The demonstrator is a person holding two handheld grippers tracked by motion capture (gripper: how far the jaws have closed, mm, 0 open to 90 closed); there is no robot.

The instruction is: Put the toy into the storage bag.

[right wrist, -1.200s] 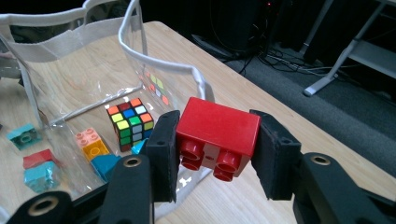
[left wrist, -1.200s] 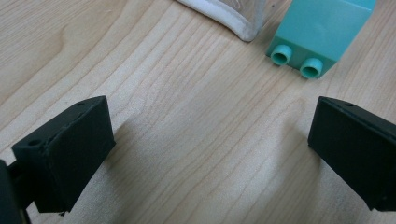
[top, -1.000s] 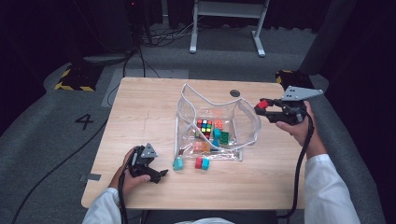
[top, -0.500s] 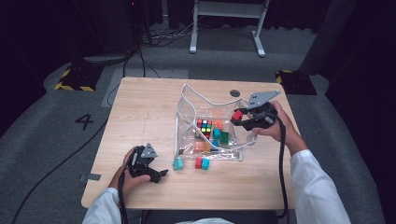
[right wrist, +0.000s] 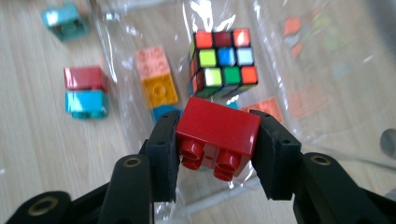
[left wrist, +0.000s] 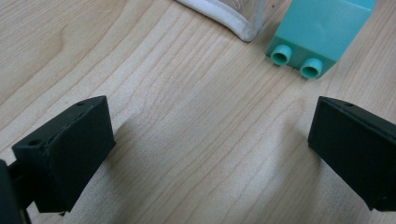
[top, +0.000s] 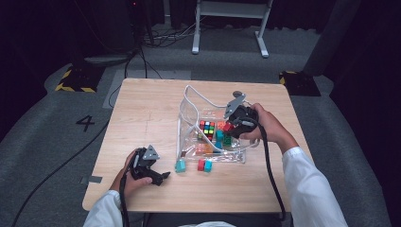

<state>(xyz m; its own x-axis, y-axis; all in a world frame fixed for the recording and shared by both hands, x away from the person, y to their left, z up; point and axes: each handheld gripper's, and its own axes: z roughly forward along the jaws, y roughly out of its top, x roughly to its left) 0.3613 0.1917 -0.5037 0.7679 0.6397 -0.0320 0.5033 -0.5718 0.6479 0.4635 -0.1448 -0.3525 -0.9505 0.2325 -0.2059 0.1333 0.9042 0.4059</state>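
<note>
My right gripper [right wrist: 212, 140] is shut on a red brick [right wrist: 216, 133], studs toward the camera, and hovers over the clear plastic bag [top: 189, 111] in the middle of the table. In the high view that right gripper [top: 230, 126] hangs above the bag's right half. Inside the bag lie a colour cube [right wrist: 222, 63], a pink brick [right wrist: 152, 60] and an orange brick [right wrist: 160, 89]. My left gripper [left wrist: 210, 149] stands open on the bare wood, a teal brick [left wrist: 320, 35] just ahead of it. From above, the left gripper [top: 161, 177] rests near the front left edge.
Outside the bag, near its front edge, sit a teal brick [top: 180, 165], a red brick [top: 201, 164] and a blue brick [top: 208, 165]. The bag's white-edged rim [left wrist: 224, 21] lies close to the left gripper. A small grey disc [top: 237, 93] sits at the table's back.
My right gripper has carried the red brick leftward and down from the table's right edge to above the bag. The left gripper has not moved.
</note>
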